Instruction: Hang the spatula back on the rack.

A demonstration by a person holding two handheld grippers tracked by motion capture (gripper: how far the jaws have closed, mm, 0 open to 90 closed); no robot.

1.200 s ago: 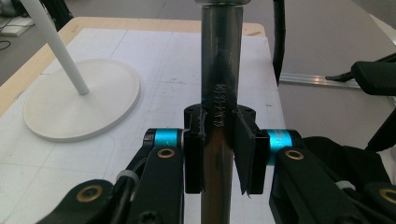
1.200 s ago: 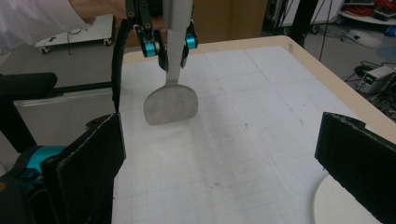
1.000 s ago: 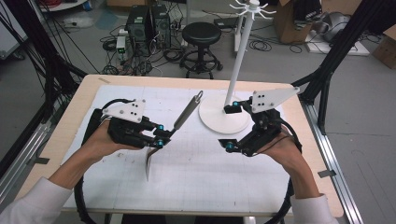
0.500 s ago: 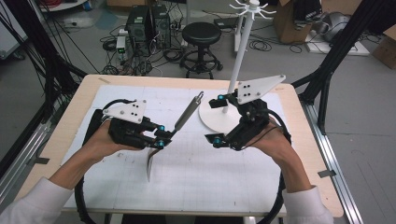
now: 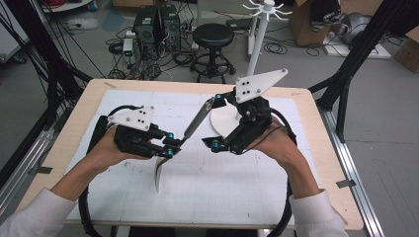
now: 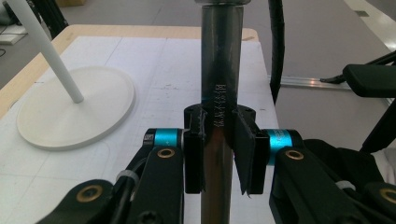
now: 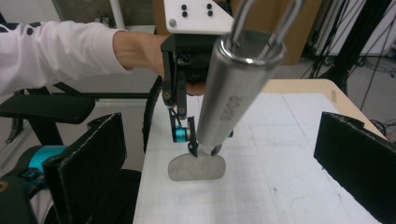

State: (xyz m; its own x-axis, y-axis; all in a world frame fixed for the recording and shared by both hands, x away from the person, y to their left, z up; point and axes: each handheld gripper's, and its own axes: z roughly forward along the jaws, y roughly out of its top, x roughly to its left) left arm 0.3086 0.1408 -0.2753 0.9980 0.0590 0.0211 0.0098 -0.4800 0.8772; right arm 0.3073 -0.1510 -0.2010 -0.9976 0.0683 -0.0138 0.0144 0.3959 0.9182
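Spatula (image 5: 190, 129): held above the table (image 5: 306, 163), long axis slanted, handle end up toward the stand (image 5: 225, 121), blade down toward the person.
Left gripper (image 5: 169, 144): clamped on the spatula's shaft, hand low over the table.
Right gripper (image 5: 216, 121): jaws wide apart, holding nothing, facing the handle end.

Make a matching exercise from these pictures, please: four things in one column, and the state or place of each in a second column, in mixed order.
Things:
1. left gripper
2. right gripper
3. metal spatula
4. white stand

States or places:
a. stands on the table, round base behind the right gripper
b. open, on either side of the handle's top end
c. tilted, blade end down at the table
d. shut on the handle

Pairs: 1-d, 2-b, 3-c, 4-a
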